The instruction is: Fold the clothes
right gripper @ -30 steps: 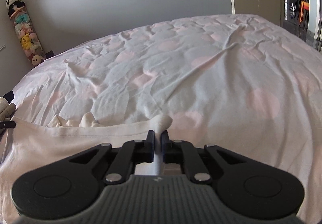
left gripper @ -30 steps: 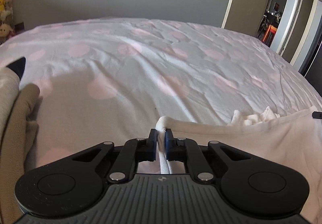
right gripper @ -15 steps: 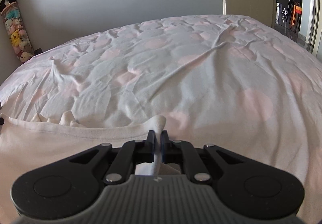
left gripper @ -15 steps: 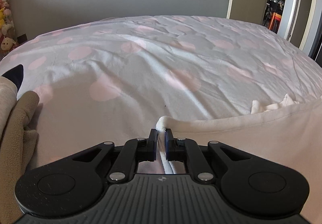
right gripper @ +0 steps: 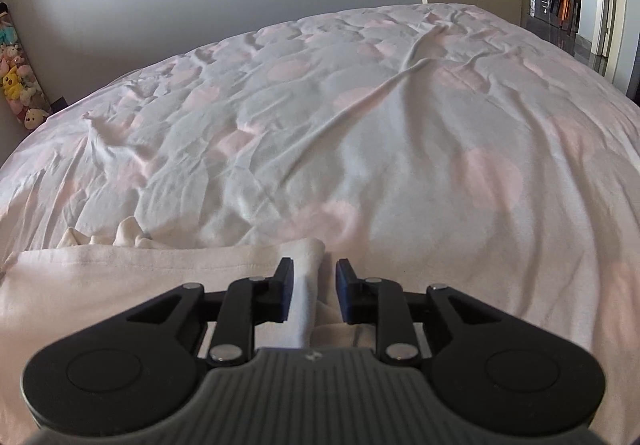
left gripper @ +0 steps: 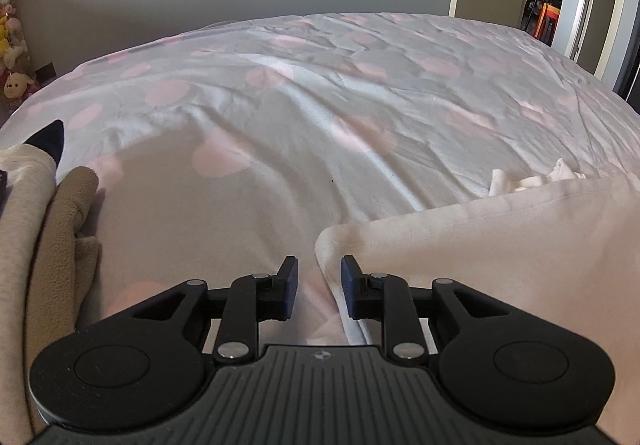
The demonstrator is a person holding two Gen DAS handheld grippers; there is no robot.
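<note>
Pile at far left: tan and beige clothes (left gripper: 60, 237) lie heaped left of the left fingers, well apart from them; I cannot tell if they are folded.
Left gripper (left gripper: 319, 287): the fingers stand parted, a narrow gap between them, and they hold nothing.
Garment at left gripper: the corner of the pale pink garment (left gripper: 500, 257) lies on the bed (left gripper: 320, 105) in the gap, nearer the right finger, and the cloth spreads away to the right of the fingers.
White trim (left gripper: 536, 177): a small ruffled bit shows just beyond the far edge of the garment, ahead and right of the left fingers.
Right gripper (right gripper: 314, 291): the fingers are parted here too and grip nothing.
Garment at right gripper: a raised ridge of the garment (right gripper: 120, 285) runs between the two fingers, close to the left one; the rest lies flat to the left of them.
Progress: the garment lies spread with a straight far edge, both corners free. This may be one fold just laid down or cloth only smoothed flat; how many folds it has, I cannot tell.
</note>
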